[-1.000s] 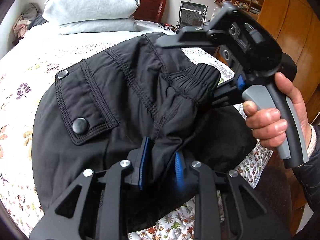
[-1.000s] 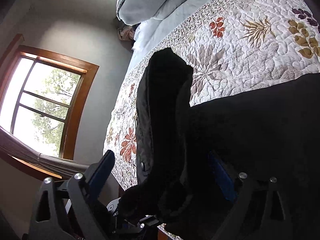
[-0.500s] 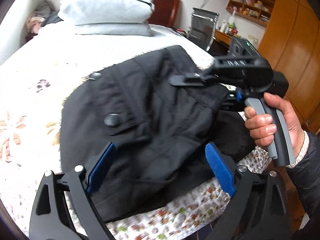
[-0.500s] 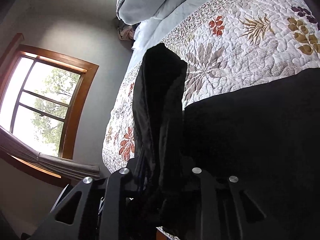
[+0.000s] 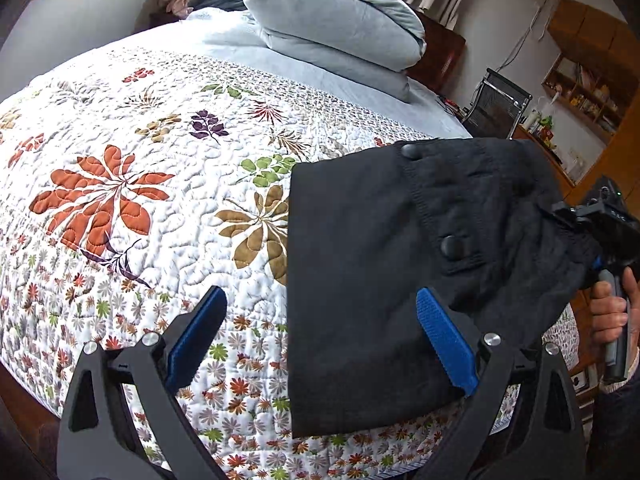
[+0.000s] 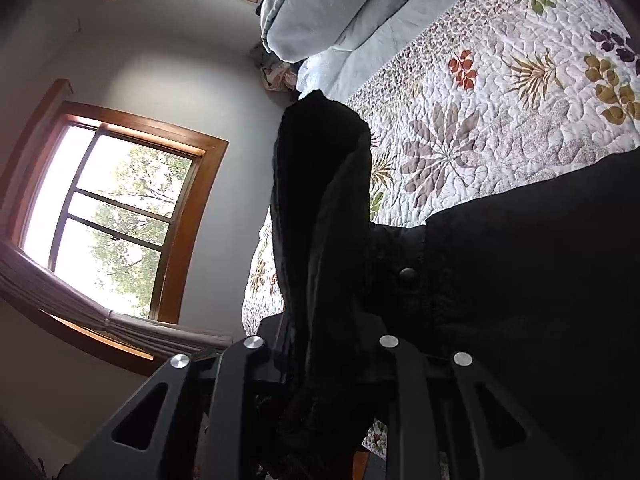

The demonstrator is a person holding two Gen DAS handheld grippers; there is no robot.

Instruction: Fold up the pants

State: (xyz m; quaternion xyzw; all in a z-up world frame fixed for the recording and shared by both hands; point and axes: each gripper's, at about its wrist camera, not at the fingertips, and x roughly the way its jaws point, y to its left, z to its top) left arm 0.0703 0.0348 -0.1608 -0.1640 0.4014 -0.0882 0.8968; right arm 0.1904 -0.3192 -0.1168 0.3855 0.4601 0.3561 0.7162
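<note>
The black pants (image 5: 380,264) lie folded on the flowered quilt (image 5: 160,184) at the near right part of the bed, their straight left edge running from far to near and their near edge close to the quilt's near border. Two round snap buttons (image 5: 451,246) show on a pocket flap on the upper layer. The left gripper (image 5: 320,340) hovers low over the near edge of the bed with its blue-padded fingers (image 5: 446,340) spread wide and nothing between them; the right finger sits above the pants' near right portion, the left finger over bare quilt, and whether either touches the cloth cannot be told. At the far right, the right gripper (image 5: 576,220) is turned on its side and reaches in from the right, the person's right hand (image 5: 612,312) wrapped around its grey handle below the bed's edge. In the right wrist view that gripper (image 6: 320,360) is pressed together, pinching a bunched ridge of the pants' fabric (image 6: 320,208) that stands up between its fingers and hides the pads. A stack of pale blue bedding (image 5: 332,28) rests at the far end of the bed, and a wood-framed window (image 6: 116,208) shows on the wall beyond.
</note>
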